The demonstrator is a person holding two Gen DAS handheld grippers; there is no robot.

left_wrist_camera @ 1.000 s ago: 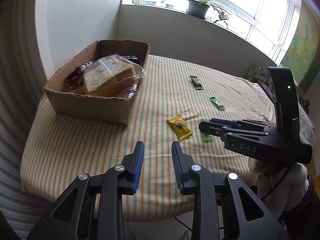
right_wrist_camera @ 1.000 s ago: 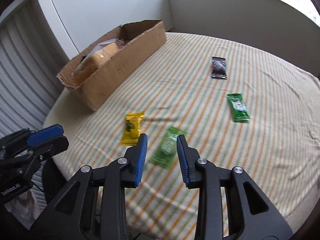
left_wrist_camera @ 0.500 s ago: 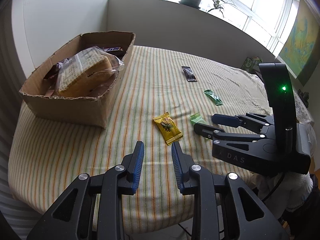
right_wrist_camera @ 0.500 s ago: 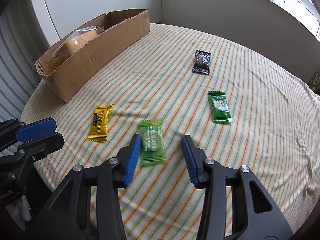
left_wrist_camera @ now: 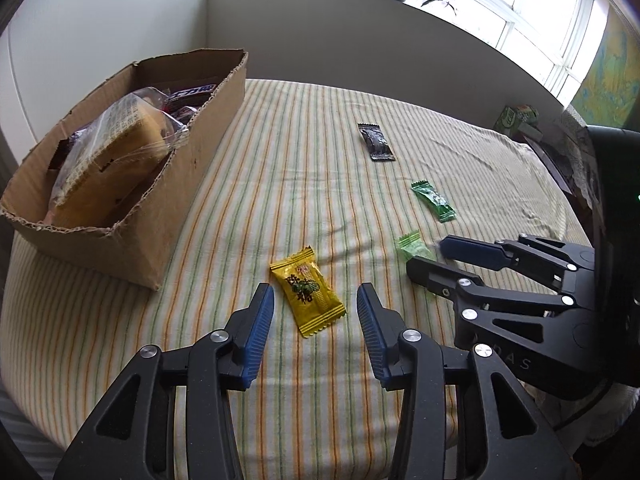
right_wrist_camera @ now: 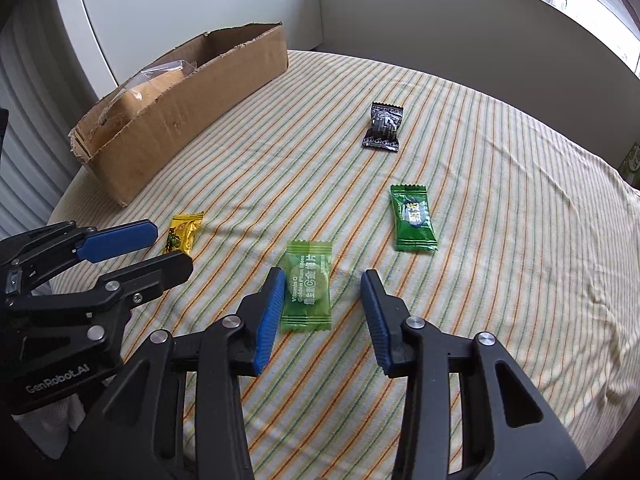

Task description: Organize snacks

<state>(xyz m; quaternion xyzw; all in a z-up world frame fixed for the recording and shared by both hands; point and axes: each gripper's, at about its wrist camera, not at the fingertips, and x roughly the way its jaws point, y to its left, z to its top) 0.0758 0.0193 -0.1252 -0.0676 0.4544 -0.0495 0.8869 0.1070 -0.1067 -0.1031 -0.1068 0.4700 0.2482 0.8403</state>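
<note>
Just ahead of the left gripper (left_wrist_camera: 315, 312), between its fingertips: yellow candy (left_wrist_camera: 307, 296), flat on striped tablecloth (left_wrist_camera: 280, 168). Jaws opening, straddling the wrapper, pads not touching it. Released, nothing held.

Between the right gripper (right_wrist_camera: 323, 306) fingertips: light green candy (right_wrist_camera: 307, 286), flat on cloth, nearer the left pad. Jaws parted, no contact visible. Also released.

Further ahead of right tool: dark green candy (right_wrist_camera: 413, 223), then black candy (right_wrist_camera: 383, 127). Ahead-left of both tools: cardboard box (left_wrist_camera: 180, 200), already loaded with a wrapped wafer pack (left_wrist_camera: 108, 160) and other snacks.

Handling, judged: featherweight foil pillow packs, slick crinkly film, hard sweet inside. Likely to skate on cloth if nudged sideways. Best pinched across the short width at the bulged middle, not on crimped end seals, which would fold and slip out.

Versus a second ago: left tool moved forward and lower, yellow candy then well ahead of its tips, now between them. Left jaws wider than then. Right jaws slightly wider, light green candy then ahead of its tips, now bracketed. Box looms larger in left view.
</note>
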